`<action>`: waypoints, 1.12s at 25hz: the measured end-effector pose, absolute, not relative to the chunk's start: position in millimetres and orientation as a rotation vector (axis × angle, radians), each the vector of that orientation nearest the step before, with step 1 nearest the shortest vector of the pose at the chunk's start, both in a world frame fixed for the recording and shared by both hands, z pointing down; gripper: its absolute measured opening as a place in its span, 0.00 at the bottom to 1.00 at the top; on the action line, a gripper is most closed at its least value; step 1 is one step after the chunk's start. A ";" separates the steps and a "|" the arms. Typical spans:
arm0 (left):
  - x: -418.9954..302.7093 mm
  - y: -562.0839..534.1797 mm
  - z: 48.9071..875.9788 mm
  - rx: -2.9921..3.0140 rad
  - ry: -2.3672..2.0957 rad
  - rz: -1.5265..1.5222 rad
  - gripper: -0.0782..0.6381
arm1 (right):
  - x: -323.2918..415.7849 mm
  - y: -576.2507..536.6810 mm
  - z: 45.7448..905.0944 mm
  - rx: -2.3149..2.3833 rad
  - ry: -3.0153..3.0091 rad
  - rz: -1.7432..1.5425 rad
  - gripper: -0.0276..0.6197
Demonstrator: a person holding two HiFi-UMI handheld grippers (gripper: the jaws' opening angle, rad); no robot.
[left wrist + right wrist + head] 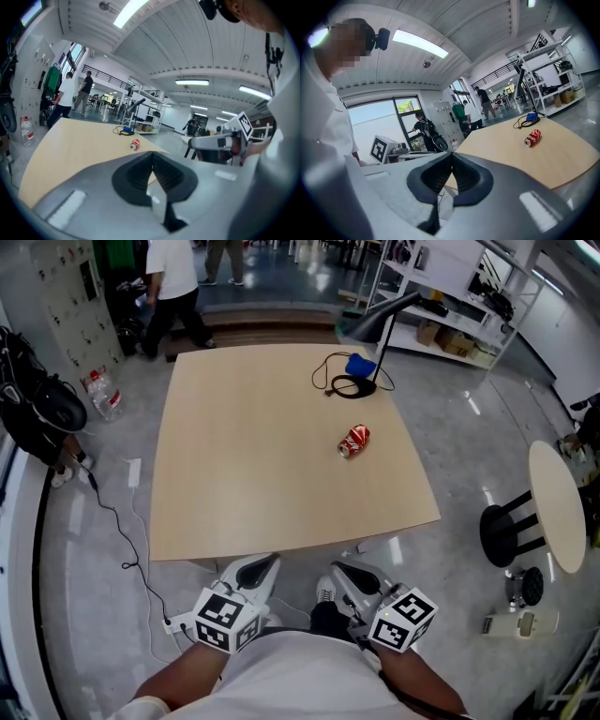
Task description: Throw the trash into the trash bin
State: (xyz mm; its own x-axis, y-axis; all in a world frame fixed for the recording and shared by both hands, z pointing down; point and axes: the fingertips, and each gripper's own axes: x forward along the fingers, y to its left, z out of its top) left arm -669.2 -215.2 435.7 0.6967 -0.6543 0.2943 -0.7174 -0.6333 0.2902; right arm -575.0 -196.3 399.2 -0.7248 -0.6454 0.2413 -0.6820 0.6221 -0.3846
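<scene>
A crushed red soda can (354,441) lies on its side on the right half of the light wooden table (244,484); it also shows as the can (135,145) and the can (532,138) in the gripper views. Both grippers hang below the table's near edge, close to my body and well short of the can. My left gripper (265,565) is shut, and in its own view its jaws (152,158) meet with nothing between them. My right gripper (341,572) is shut and empty too, pads together (451,161).
A black desk lamp (380,320), its cable and a blue object (360,364) stand at the table's far right. A round side table (558,507) and a black stool (511,526) are on the right. People (173,287) stand beyond. Bottles (103,395), a backpack (37,409) and floor cables lie left.
</scene>
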 end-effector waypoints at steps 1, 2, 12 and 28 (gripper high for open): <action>-666.1 -216.6 436.3 2.526 -1.061 0.229 0.12 | -572.6 -197.3 400.0 1.133 -2.755 0.704 0.05; -663.3 -219.1 436.6 2.531 -1.058 0.232 0.12 | -569.7 -199.1 400.9 1.136 -2.752 0.703 0.05; -655.0 -272.9 435.0 2.512 -1.148 0.251 0.12 | -527.9 -266.7 401.7 1.180 -2.757 0.715 0.05; -607.5 -366.7 450.3 2.495 -1.175 0.353 0.12 | -467.2 -380.1 426.6 1.224 -2.698 0.833 0.05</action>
State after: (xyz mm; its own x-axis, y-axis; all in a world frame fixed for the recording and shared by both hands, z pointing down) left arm -607.5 -366.7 450.3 0.6232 -0.6890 0.3699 -0.7788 -0.5899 0.2133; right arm -467.2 -380.1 426.6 -0.6819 -0.6793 0.2711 -0.7139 0.5376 -0.4486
